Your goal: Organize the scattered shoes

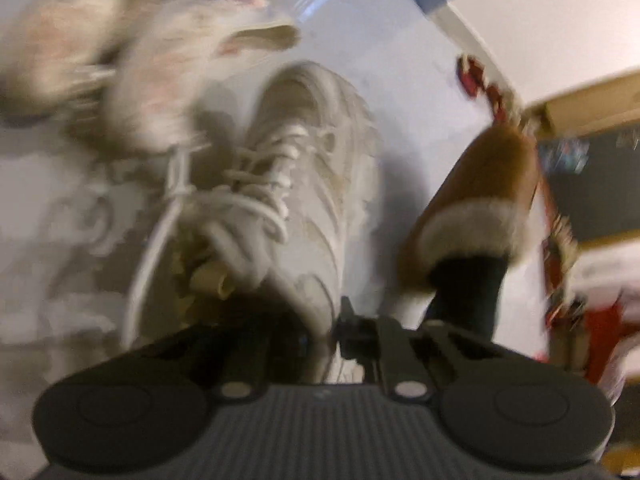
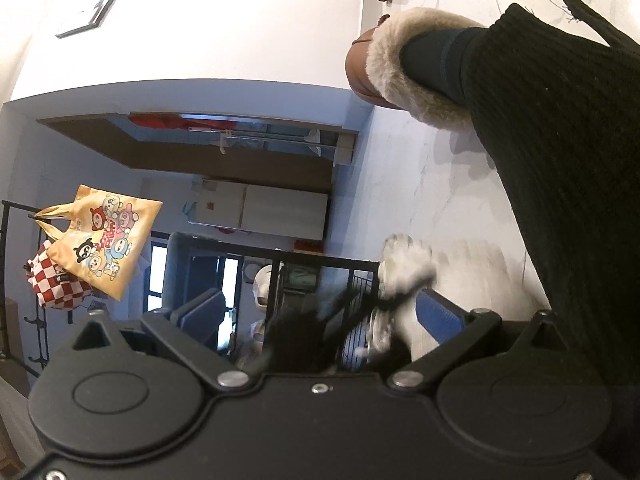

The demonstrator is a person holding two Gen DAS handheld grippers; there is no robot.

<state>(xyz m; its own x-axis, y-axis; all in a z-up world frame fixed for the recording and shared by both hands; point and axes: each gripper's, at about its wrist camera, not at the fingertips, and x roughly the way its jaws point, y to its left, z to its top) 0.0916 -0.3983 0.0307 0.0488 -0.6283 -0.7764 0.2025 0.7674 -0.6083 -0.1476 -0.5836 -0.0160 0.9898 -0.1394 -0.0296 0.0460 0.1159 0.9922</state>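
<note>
Left wrist view: my left fingers (image 1: 320, 332) are clamped on the white sneaker's (image 1: 288, 184) heel on the floor (image 1: 400, 80); it may slip. My right fingers (image 2: 320, 312) are spread, empty.

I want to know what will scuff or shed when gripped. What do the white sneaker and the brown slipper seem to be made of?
White sneaker: looks like smooth leather or synthetic leather, matte and slightly yellowed, in stitched overlapping panels, with woven fabric laces. Blur leaves the exact material open.

Brown slipper: looks like suede or brushed fabric, matte and napped, with a cream fleece or faux-fur collar whose pile is fluffy and uneven.
</note>
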